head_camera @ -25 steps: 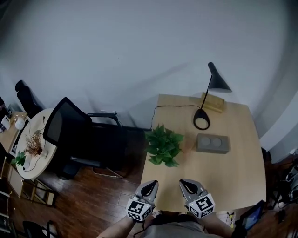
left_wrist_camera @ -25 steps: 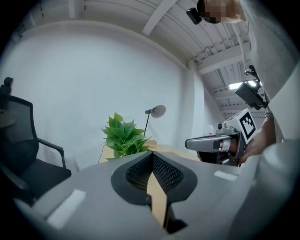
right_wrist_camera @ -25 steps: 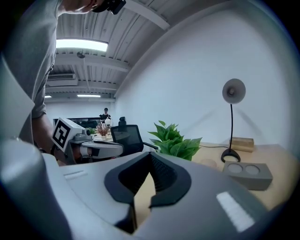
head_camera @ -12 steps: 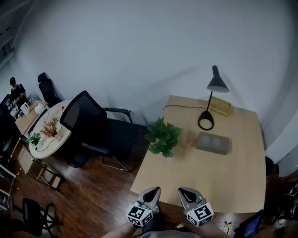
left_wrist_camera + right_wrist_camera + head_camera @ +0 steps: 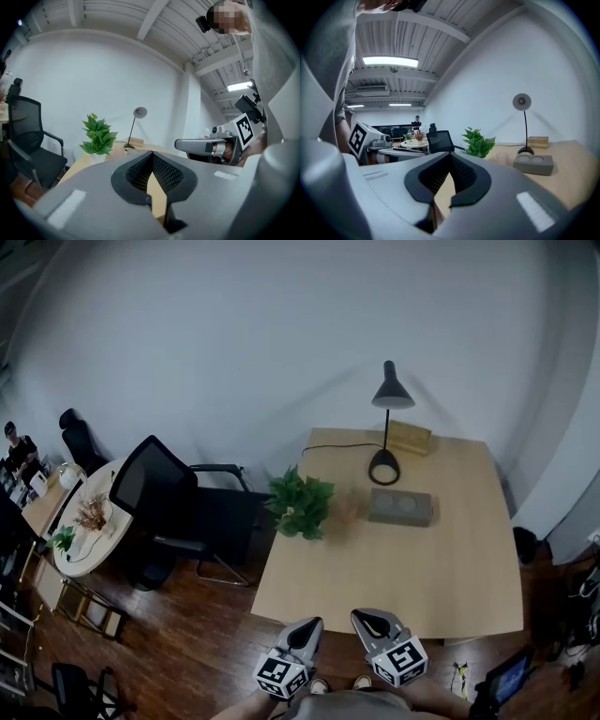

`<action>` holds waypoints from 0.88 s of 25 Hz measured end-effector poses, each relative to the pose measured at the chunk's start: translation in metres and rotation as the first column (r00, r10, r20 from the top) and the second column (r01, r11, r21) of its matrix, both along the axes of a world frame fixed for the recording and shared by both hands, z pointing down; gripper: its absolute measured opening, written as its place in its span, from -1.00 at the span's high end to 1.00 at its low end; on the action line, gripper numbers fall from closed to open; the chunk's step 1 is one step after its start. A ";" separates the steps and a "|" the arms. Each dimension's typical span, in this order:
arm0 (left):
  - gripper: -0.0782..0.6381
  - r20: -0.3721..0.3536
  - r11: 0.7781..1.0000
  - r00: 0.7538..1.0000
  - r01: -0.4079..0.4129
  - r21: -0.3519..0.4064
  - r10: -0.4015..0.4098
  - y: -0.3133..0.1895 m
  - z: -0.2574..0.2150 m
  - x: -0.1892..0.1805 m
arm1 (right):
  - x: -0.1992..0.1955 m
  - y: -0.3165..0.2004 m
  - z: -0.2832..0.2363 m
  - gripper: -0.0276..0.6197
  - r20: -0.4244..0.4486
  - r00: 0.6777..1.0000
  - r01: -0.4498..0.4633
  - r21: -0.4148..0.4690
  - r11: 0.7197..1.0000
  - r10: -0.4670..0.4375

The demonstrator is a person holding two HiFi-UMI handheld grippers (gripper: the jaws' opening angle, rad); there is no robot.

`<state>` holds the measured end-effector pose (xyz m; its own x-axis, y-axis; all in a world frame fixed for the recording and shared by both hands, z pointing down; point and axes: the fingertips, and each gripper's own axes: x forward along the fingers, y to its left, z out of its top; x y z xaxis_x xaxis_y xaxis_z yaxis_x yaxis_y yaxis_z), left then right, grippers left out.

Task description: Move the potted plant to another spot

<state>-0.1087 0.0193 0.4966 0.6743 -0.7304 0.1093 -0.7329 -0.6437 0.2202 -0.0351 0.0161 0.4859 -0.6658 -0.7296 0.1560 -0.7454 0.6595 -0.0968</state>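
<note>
Green foliage on potted plant [image 5: 300,505], left edge of worktop [image 5: 441,568], looks floppy and light, so likely grab the rigid pot [image 5: 97,158]; left claw [image 5: 307,626] and right claw [image 5: 370,620] fully closed, empty.

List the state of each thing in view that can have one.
potted plant: upright near the edge of the table, not held
left gripper: shut, empty
right gripper: shut, empty
desk lamp: upright at the table's far side
grey block: lying flat, both hollows empty
office chair: unoccupied, beside the table
</note>
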 end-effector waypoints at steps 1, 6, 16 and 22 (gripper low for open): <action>0.78 -0.003 1.000 1.000 -0.019 0.006 0.019 0.002 -0.002 0.002 | 0.001 0.002 -0.002 0.90 0.000 1.000 -0.013 0.000 1.000 0.013; 0.78 -0.027 0.996 0.996 -0.080 0.036 0.081 0.011 -0.003 0.000 | -0.009 0.016 0.000 0.90 0.008 0.999 -0.049 -0.027 0.998 0.049; 0.78 -0.055 0.992 0.990 -0.128 0.017 0.129 0.029 -0.001 0.004 | -0.016 0.041 0.014 0.90 0.017 0.995 -0.097 -0.091 0.991 0.099; 0.78 -0.050 0.991 0.990 -0.134 -0.005 0.133 0.041 0.002 0.001 | -0.018 0.052 0.022 0.90 0.026 0.993 -0.115 -0.110 0.987 0.118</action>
